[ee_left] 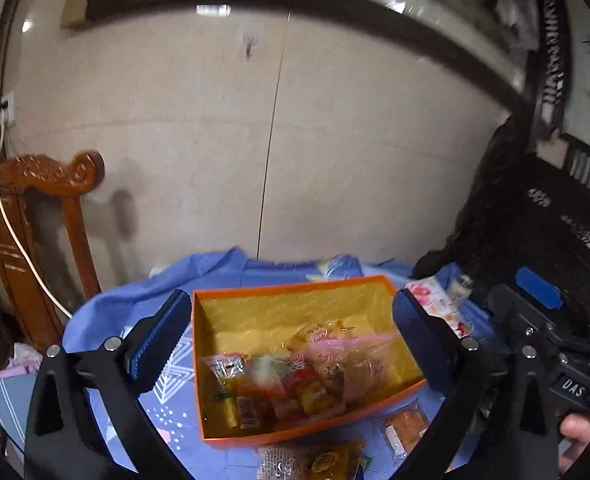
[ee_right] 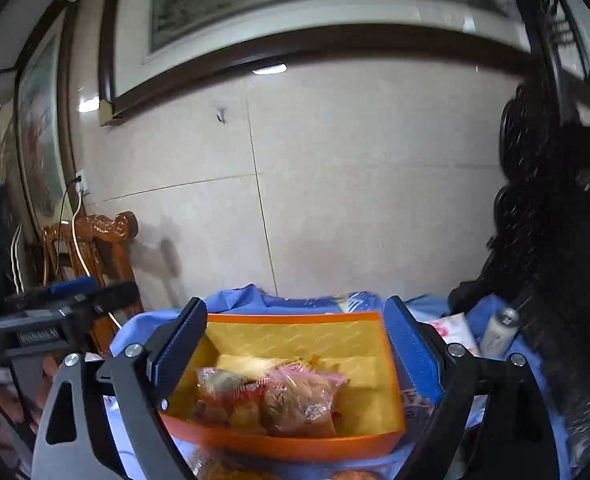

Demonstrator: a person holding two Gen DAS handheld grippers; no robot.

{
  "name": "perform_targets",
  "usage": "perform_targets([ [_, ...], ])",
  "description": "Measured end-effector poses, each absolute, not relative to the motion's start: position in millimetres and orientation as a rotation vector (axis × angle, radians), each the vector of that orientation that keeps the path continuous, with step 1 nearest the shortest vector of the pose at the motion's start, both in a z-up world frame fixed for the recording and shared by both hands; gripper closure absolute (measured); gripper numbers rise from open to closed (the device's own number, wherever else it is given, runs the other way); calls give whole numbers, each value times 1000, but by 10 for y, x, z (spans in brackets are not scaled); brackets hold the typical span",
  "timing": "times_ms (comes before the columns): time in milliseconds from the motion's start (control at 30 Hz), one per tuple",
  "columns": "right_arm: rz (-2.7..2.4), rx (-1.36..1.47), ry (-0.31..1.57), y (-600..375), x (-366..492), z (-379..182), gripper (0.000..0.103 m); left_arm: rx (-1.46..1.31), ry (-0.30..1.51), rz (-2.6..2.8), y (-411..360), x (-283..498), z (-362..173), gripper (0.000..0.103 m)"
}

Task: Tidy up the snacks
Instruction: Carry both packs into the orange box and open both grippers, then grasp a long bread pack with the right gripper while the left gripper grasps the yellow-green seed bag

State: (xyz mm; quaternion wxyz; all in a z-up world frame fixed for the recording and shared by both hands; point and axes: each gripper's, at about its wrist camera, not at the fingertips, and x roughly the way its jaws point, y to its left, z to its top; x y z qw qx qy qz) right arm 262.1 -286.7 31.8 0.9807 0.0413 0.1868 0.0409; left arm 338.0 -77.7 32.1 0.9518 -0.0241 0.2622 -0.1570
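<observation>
Left wrist view: the left gripper [ee_left: 287,344] hangs above the orange box [ee_left: 295,292], jaws spread wide and empty, straddling its width. Wrapped snacks [ee_left: 287,380] are heaped in the near half of the box; the far half shows bare yellow lining, so room remains for more. Two packets lie loose on the blue cloth [ee_left: 107,308] by the near rim: a small cake packet [ee_left: 405,428] and a yellow-labelled packet [ee_left: 315,462]. These appear to be the outstanding items. The right gripper [ee_right: 295,348] is likewise spread and empty over the same box. A floral packet [ee_left: 435,300] and a small bottle [ee_right: 499,330] crowd the right rim; the left side is freer for approach.
</observation>
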Motion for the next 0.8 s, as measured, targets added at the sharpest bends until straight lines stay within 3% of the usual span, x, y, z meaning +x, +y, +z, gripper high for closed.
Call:
perform_targets([
  [467, 92, 168, 495, -2976, 1522, -108, 13, -24, 590, -319, -241, 2454, 75, 4],
  [800, -4, 141, 814, -3185, 1360, -1561, 17, -59, 754, -290, -2, 1874, -721, 4],
])
